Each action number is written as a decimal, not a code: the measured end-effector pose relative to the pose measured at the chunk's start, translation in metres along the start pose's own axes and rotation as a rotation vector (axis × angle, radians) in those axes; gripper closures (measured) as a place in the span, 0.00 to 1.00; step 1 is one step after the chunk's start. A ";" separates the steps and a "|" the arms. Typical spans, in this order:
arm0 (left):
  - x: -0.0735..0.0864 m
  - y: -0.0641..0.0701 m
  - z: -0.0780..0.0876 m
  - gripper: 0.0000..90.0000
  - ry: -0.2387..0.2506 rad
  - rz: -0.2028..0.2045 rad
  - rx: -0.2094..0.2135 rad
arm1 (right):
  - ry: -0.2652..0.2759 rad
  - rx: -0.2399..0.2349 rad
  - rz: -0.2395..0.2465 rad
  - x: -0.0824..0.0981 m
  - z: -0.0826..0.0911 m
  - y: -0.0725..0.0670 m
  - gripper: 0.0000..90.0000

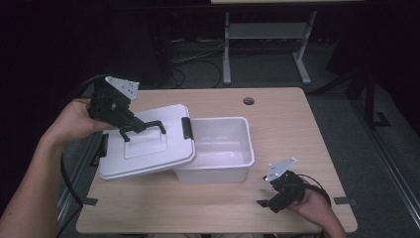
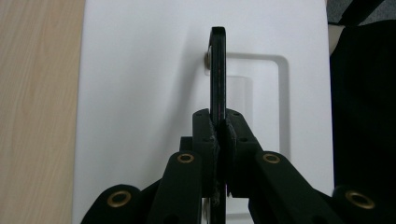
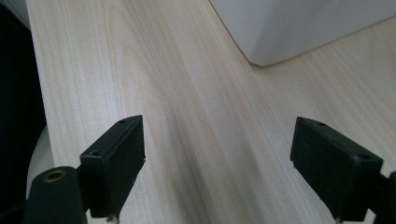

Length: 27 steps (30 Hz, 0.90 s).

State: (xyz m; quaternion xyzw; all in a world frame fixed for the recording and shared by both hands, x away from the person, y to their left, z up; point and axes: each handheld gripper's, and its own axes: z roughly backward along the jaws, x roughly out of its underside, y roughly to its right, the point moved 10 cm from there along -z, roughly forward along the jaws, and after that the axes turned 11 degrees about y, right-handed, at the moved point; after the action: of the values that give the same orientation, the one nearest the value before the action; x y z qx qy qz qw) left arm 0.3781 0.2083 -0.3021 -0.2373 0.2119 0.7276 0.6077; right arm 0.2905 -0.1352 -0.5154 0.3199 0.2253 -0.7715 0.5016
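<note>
My left claw is pinching the black handle of a white lid. In the left gripper view, my two jaws are pressed tight on the handle, one on each side, and the handle stands up thin and straight between them. The white lid is under it, with the wood of the tabletop to the left.

From the high view, the lid is tilted. Its right edge rests on the left rim of a white box, and its left part hangs past the box toward the left edge of the tabletop. The lid has a black clip on its right side. The box is open and sits near the middle of the tabletop.

My right claw is down by the near right part of the tabletop, well apart from the box. In the right gripper view, its jaws are spread wide with nothing between them, just bare wood below. A corner of the white box shows at the top.

My left hand holds its gripper at the left side. My right hand holds the other one near the front edge.
</note>
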 end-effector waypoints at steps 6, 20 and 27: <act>-0.008 -0.004 -0.006 0.94 0.002 -0.006 0.007 | 0.002 -0.001 -0.002 0.000 0.000 0.000 0.19; -0.026 -0.011 -0.020 0.94 0.011 -0.018 0.032 | 0.010 0.000 -0.007 -0.001 0.002 0.000 0.19; -0.037 -0.013 -0.029 0.94 0.013 -0.034 0.045 | 0.012 0.002 -0.012 0.000 0.002 0.000 0.19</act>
State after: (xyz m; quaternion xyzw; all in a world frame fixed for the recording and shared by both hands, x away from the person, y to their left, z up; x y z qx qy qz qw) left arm 0.3991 0.1641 -0.3032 -0.2317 0.2279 0.7109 0.6237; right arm 0.2900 -0.1361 -0.5140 0.3237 0.2293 -0.7730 0.4952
